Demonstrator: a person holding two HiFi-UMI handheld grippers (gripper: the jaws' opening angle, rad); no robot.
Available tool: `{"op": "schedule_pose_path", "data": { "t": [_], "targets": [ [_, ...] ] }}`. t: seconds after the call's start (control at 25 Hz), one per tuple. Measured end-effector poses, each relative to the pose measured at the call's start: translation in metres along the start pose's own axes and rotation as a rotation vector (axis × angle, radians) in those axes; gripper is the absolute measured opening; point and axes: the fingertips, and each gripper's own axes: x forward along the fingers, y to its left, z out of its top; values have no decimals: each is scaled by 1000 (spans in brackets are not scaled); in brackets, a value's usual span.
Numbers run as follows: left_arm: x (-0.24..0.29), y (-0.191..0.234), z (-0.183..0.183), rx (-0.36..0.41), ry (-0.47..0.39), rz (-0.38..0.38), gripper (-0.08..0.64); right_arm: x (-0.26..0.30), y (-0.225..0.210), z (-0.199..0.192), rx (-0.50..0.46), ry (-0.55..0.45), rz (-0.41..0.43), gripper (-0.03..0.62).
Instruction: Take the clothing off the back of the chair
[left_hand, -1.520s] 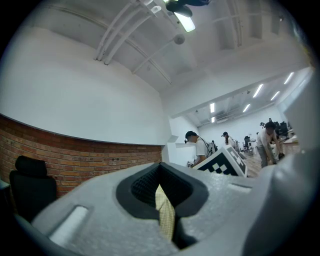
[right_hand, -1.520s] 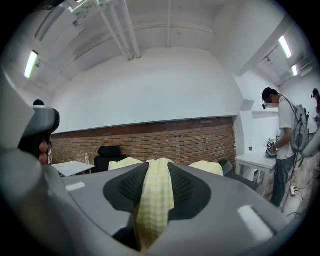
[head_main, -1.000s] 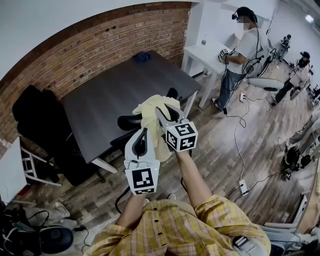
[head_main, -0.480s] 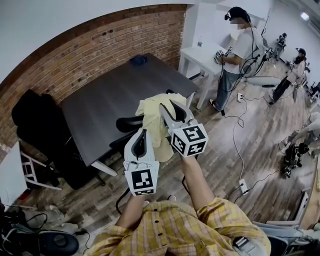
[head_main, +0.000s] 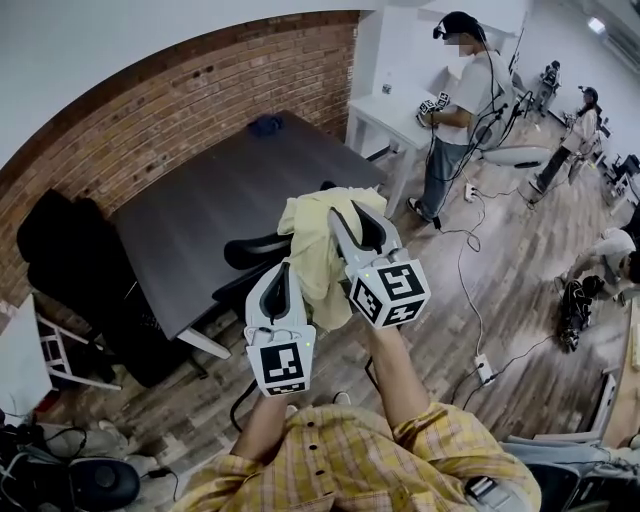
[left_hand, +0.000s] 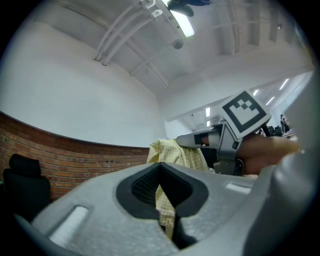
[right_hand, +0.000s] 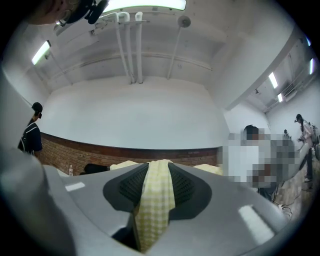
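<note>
Clothing (head_main: 318, 262): pale yellow fabric with a fine check weave; soft, creased and bunched, not spread flat.
Clothing, place: held up between the two grippers, over the near edge of the table (head_main: 200, 215) in the head view. The top is gathered into a crumpled mass at the far end of the jaws. The rest hangs in loose folds towards the floor (head_main: 470, 300).
Clothing and chair: the black chair (head_main: 252, 250) stands just left of and below the hanging folds. Contact between fabric and chair back cannot be determined.
Left gripper (head_main: 279, 283): jaws closed on the clothing. In the left gripper view, a thin folded edge of check fabric (left_hand: 165, 202) runs down between the dark ribbed pads (left_hand: 145, 187), which nearly meet.
Right gripper (head_main: 352, 222): jaws closed on the clothing. In the right gripper view, a thicker band of the fabric (right_hand: 156, 192) fills the gap between the pads (right_hand: 187, 187) and drapes over their far edge.
Gripper relation: side by side, right gripper higher and further out than the left. Both point roughly level, and the fabric bridges them.
Marker cube (head_main: 390, 292): on the right gripper, at its near end above the person's forearm.
Table: dark grey top, set against the curved brick wall (head_main: 180, 100); a small blue object (head_main: 265, 124) lies at its far corner.
Background: a person (head_main: 455, 95) stands at a white desk (head_main: 385, 112), far right.
</note>
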Motion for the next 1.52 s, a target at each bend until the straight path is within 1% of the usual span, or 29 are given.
{"op": "schedule_pose_path", "data": {
  "t": [0.08, 0.2, 0.36, 0.56, 0.76, 1.0, 1.16, 1.4, 1.52],
  "targets": [
    [-1, -1, 2, -3, -6, -6, 3, -9, -1, 8, -5, -19, -18, 124],
    [-1, -4, 7, -32, -40, -11, 3, -22, -3, 18, -8, -39, -38, 124],
    [-2, -10, 7, -13, -22, -35, 3, -38, -5, 26, -9, -53, -63, 124],
    [-2, -17, 11, -19, -26, -67, 3, -56, -6, 32, -14, -60, -102, 124],
    [0, -27, 14, -62, -59, -90, 3, -69, -12, 22, -17, -44, -144, 124],
    [7, -37, 13, -79, -61, -120, 3, -74, -17, 6, -10, -24, -173, 125],
    [4, -45, 2, -48, -17, -144, 3, -81, -17, -9, 5, -1, -177, 126],
    [7, -43, 8, -63, -11, -145, 3, -83, -16, -9, 4, 0, -191, 127],
    [5, -39, 6, -73, -13, -138, 3, -87, -13, -14, 4, -3, -200, 127]
  ]
}}
